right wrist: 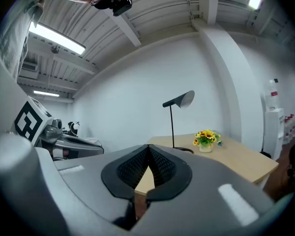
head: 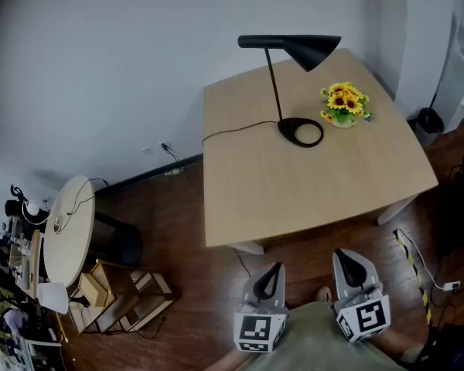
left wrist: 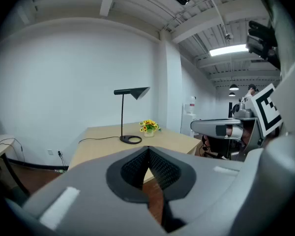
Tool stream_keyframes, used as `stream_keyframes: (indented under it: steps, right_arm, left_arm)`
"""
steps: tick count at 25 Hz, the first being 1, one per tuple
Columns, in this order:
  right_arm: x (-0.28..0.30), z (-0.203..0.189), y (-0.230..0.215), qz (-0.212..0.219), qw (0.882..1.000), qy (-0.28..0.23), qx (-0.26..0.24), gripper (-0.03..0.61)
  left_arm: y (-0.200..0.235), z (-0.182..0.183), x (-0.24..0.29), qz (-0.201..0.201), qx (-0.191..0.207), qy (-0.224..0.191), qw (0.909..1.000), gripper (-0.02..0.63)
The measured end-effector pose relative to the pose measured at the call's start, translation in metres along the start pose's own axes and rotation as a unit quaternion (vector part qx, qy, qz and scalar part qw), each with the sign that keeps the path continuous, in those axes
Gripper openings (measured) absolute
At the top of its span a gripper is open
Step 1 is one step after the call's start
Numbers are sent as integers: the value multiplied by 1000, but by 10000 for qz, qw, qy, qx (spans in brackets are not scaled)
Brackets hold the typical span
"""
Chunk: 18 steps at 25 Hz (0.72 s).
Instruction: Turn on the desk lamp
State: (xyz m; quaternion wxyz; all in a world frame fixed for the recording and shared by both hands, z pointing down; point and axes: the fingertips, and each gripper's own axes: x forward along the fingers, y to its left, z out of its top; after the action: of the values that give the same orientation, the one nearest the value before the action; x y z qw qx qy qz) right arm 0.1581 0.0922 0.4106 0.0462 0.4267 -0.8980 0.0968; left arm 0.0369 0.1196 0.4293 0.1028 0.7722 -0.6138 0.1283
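Left tongs and right tongs, both clenched empty, short of the table; desk lamp beside sunflowers beyond.

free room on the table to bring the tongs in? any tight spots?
Free: the table's whole near half, from the front edge up to the cord and the lamp base; also the back left corner behind the cord. Crowded: back right, where the flowers sit close beside the base.
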Motion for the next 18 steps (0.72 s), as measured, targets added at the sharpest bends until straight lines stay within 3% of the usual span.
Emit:
stream_keyframes:
  steps: [11, 14, 18]
  right_arm:
    - [-12, -8, -24, 89, 9999, 22, 130, 0]
    - [-8, -10, -27, -20, 9995, 43, 298, 0]
    - [2, -12, -29, -153, 9997, 122, 119, 0]
  left_arm:
    - [-30, -9, 8, 96, 37, 181, 9998, 0]
    - [-30, -10, 14, -1, 79, 237, 9997, 0]
    - [-23, -9, 28, -199, 45, 203, 9996, 0]
